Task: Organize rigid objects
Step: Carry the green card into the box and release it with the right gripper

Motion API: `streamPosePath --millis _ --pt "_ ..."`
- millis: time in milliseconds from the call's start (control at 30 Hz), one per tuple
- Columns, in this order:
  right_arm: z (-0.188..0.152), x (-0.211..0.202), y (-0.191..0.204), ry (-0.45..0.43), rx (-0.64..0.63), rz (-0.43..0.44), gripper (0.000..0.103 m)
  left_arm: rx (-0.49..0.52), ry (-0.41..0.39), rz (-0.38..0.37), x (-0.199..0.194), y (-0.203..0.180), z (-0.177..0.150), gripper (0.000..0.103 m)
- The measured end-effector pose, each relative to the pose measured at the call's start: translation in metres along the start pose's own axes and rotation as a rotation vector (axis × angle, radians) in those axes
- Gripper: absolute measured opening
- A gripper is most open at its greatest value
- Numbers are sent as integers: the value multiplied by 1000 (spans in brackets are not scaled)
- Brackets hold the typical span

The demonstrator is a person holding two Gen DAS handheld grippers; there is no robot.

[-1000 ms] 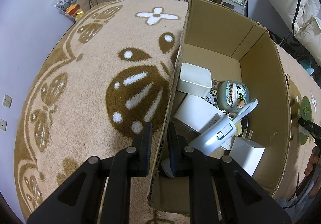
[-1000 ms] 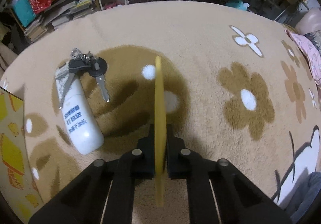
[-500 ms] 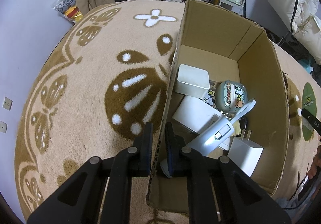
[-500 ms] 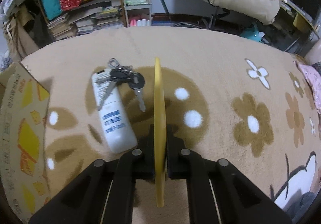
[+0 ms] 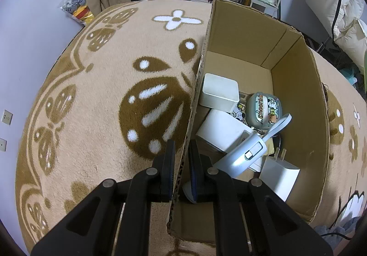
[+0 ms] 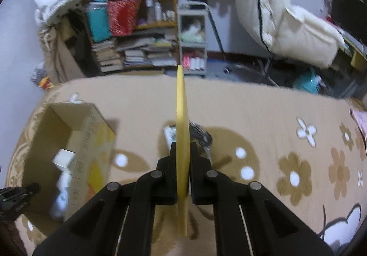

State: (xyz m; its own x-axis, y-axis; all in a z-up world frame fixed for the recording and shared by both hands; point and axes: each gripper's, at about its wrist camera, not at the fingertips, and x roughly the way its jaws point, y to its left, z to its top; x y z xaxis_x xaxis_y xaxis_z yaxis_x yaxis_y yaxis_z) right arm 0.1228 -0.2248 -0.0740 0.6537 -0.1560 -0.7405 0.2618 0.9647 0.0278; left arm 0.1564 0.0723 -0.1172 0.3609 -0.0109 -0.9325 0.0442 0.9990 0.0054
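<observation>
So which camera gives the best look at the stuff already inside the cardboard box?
The left wrist view. It looks straight down into the cardboard box, showing the white tub, cartoon case and white charger sharply. The right wrist view shows the box off to its left, blurred, with only pale shapes inside.

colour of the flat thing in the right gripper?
Yellow. The disc shows edge-on in the right gripper, clearest in the right wrist view.

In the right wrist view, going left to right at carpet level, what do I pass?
Cardboard box → white bottle → yellow disc shut in the right hand-held gripper → keys → white flower print.
</observation>
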Motion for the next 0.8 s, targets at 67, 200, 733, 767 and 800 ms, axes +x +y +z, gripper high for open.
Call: streamPosePath --millis 67,200,733,767,800 --pt "5 -7 9 -15 -10 35 9 0 0 0 0 0 0 10" --pt "14 -21 33 -46 -39 112 9 -7 2 -6 0 0 -1 10" --pt "0 -26 117 -24 -140 335 9 -16 4 -16 0 2 -2 11" --pt "-2 -25 121 -16 -145 339 9 -15 4 -16 0 2 -1 11" --pt "-7 -21 127 -4 -154 343 9 -16 4 -17 0 3 -1 11"
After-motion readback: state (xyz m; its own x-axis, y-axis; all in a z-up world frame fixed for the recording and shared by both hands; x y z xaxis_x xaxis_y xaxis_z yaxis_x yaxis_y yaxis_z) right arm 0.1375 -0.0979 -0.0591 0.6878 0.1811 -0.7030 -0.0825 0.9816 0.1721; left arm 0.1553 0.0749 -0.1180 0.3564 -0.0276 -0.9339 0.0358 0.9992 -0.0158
